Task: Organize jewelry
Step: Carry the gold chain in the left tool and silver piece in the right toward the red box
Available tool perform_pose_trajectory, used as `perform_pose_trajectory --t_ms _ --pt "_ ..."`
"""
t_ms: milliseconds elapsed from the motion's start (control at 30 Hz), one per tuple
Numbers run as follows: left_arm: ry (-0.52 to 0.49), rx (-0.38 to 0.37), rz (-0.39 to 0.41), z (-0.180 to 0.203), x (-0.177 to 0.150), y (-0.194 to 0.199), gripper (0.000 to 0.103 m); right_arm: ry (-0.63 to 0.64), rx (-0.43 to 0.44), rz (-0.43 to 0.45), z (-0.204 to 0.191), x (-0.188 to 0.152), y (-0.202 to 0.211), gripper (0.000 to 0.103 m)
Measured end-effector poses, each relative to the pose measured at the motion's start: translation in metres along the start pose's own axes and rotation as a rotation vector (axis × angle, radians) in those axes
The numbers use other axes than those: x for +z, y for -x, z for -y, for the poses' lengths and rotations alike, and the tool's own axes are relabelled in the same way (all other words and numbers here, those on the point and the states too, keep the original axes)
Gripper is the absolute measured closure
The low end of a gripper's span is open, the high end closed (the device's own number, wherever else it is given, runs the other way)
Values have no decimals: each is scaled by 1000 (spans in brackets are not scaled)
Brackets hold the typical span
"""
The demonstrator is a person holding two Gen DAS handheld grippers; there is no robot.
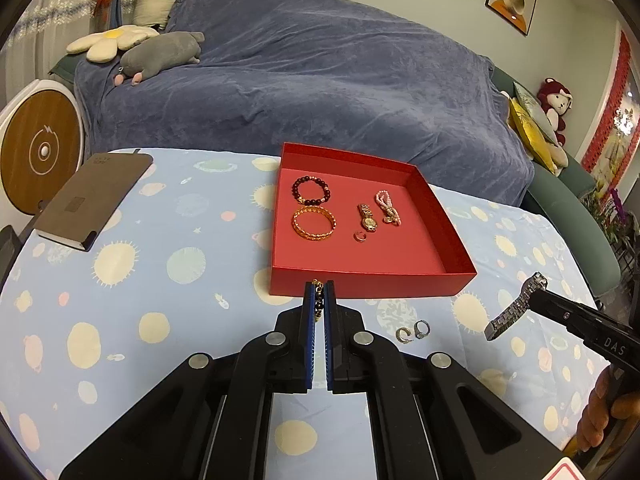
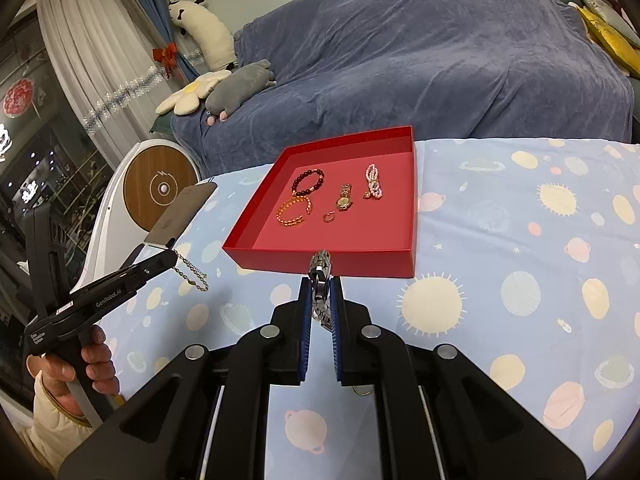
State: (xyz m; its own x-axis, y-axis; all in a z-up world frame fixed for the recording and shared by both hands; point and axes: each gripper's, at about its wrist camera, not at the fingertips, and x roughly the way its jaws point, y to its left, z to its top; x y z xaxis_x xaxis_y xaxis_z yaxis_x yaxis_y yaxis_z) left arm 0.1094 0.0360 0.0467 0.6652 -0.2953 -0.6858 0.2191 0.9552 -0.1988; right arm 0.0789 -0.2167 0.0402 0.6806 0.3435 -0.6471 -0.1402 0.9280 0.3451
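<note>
left claw point(image 1: 319, 300): closed narrow on a gold-and-dark chain point(image 1: 318, 302), held above the tabletop just near of the red tray's near wall; in the right wrist view the chain point(image 2: 192, 272) dangles free from the claw tip point(image 2: 173, 256)
right claw point(image 2: 321, 294): clamped on a silver watch point(image 2: 321, 280), raised off the tabletop in front of the tray's near wall; in the left wrist view the watch band point(image 1: 514, 308) hangs down at a slant from the tip, right of the tray
red tray point(image 1: 372, 285): open, shallow, on the tabletop, far centre
in tray: dark bead bracelet point(image 1: 311, 191) far left; orange bangle point(image 1: 314, 222) just near of it; gold watch point(image 1: 368, 218) mid; small ring point(image 1: 359, 236) just near-left of the gold watch; pink bead strand point(image 1: 387, 207) right of the gold watch
loose on tabletop: two silver rings point(image 1: 413, 331) side by side, near-right of the tray, between the two claws
tabletop point(image 1: 160, 280): covered in light blue planet-print cloth
notebook point(image 1: 94, 200): brown, closed, far left on the tabletop
behind: sofa under blue throw point(image 1: 320, 80), plush toys point(image 1: 160, 54) at its left end
</note>
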Motion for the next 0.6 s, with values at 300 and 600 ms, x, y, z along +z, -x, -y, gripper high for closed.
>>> perform_pose_trajectory --t_ms 300,600 --pt "-13 -4 -14 3 -5 -4 101 10 -3 -19 -1 -5 -6 95" --pt "-34 -5 -36 9 -9 -12 101 11 -22 -78 0 -11 -25 95"
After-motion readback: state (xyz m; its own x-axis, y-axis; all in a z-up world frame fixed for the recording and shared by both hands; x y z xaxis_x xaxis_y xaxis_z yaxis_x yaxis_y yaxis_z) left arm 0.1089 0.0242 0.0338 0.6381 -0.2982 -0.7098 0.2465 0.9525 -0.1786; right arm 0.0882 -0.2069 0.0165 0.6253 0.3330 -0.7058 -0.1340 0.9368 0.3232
